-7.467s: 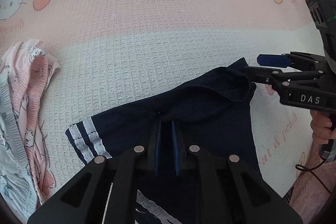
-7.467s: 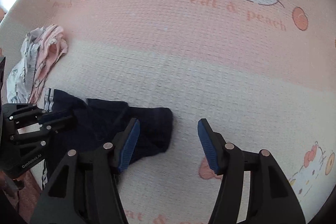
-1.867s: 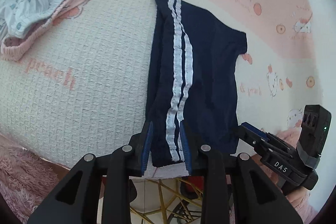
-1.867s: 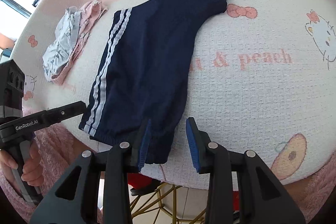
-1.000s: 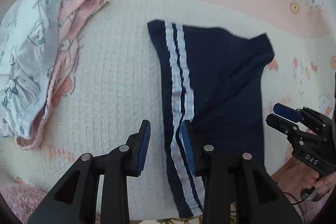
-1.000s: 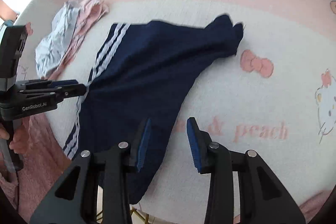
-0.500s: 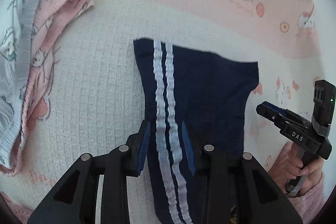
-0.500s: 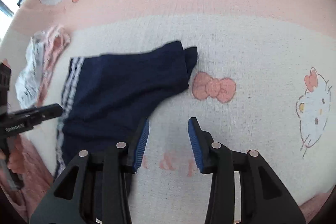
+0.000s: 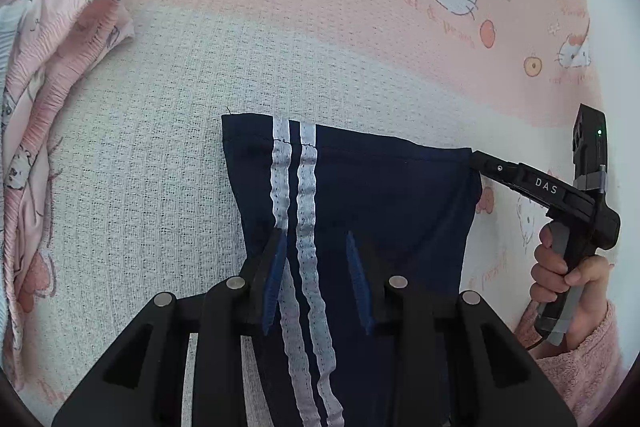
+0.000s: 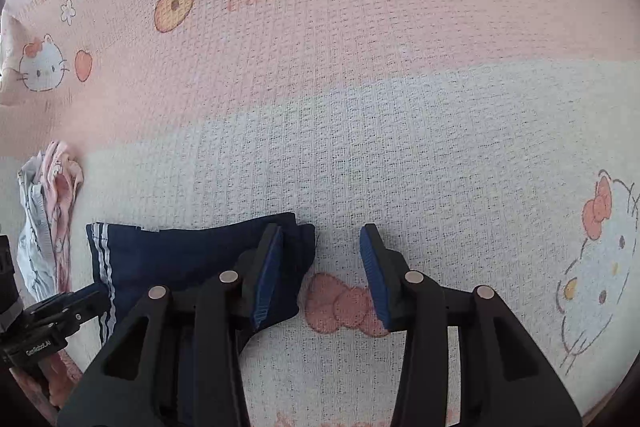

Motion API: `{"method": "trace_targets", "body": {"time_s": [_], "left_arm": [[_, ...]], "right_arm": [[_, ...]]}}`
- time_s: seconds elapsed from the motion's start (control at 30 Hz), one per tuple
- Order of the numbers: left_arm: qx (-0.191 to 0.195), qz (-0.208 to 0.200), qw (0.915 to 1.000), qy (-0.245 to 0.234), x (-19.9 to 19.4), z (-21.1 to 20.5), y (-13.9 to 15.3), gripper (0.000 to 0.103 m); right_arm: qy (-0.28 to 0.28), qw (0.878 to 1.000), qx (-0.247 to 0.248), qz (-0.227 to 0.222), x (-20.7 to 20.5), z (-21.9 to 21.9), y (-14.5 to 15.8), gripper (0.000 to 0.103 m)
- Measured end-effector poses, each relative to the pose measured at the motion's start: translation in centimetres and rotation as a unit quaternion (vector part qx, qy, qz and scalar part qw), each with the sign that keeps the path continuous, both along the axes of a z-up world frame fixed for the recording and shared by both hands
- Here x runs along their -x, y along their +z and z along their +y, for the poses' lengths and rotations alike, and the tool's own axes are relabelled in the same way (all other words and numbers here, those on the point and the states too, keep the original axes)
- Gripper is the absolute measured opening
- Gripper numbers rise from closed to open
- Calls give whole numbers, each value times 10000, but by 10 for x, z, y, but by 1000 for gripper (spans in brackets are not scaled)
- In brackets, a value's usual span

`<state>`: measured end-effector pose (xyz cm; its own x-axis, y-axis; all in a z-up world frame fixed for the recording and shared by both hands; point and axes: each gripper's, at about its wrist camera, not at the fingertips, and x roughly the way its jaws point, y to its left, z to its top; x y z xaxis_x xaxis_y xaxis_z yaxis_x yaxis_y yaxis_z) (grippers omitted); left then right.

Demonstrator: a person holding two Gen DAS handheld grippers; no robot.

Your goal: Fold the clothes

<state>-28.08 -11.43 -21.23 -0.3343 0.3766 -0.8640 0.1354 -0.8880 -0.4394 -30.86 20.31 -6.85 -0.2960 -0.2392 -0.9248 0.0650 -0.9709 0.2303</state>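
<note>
The left gripper [image 9: 316, 279] is hanging over the navy-blue shorts with two white side stripes [image 9: 352, 195], its blue-padded jaws standing apart and straddling the stripes; whether the pads are touching the cloth I cannot tell, but nothing is being pinched. That placement looks chosen to line up along the striped side seam, probably ahead of taking an edge for a fold. The right gripper [image 10: 320, 267] is sitting at the shorts' [image 10: 192, 251] opposite end, jaws spread too, the left one over the dark leg tip and the right one over bare cover with a pink bow print between them, so it is gripping nothing.

The shorts are lying flat on the pink-and-white waffle-weave bed cover printed with cartoon cats and peaches [image 9: 132, 163], one hem edge running straight across, the fabric smooth, dark and thin, apparently not yet folded crosswise. A crumpled pile of pink and pale-blue printed garments [image 9: 44, 115] is waiting well apart to the left.
</note>
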Motion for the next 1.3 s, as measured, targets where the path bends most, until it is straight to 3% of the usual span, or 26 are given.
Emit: {"method": "trace_targets", "body": {"time_s": [0.17,0.23,0.33,0.4,0.5,0.6,0.73,0.8,0.9,1.0,1.1,1.2,1.3], "left_arm": [[-241,266,9993,62,4,-1,12,33],[-57,268,9996,6,15,2,12,33],[151,73,9996,240,23,-8,-4,32],[62,39,9983,570,14,-12,2,32],[140,475,9980,403,-11,-3,33,33],[59,133,9999,60,-30,16,38,35],[-133,-798,9967,-25,-48,27,1,36],[26,-897,9960,-17,-54,37,-1,36],[399,-718,9966,-55,-72,43,17,36],[568,-467,9971,206,-92,42,40,36],[498,-277,9978,340,-114,41,48,36],[653,-521,9959,333,-124,43,30,36],[1275,-1006,9866,148,-139,46,15,36]], "right_arm": [[171,9985,512,10,-26,-11,11,42],[448,9982,403,-60,-31,-22,4,44],[624,9976,-308,20,-42,-26,1,45],[487,9982,-345,-45,-46,-23,8,45],[566,9983,31,153,-71,-25,33,45],[782,9965,288,37,-104,-34,39,45],[952,9944,122,-440,-141,-51,8,45],[1072,9933,-39,-423,-159,-54,-1,45],[1189,9912,-405,-420,-177,-50,3,45],[1036,9933,-168,-484,-196,-35,7,45],[996,9943,112,-372,-214,-28,15,45],[1428,9887,-306,-342,-225,-43,13,46],[1703,9817,-799,-293,-236,-48,6,46]]}}
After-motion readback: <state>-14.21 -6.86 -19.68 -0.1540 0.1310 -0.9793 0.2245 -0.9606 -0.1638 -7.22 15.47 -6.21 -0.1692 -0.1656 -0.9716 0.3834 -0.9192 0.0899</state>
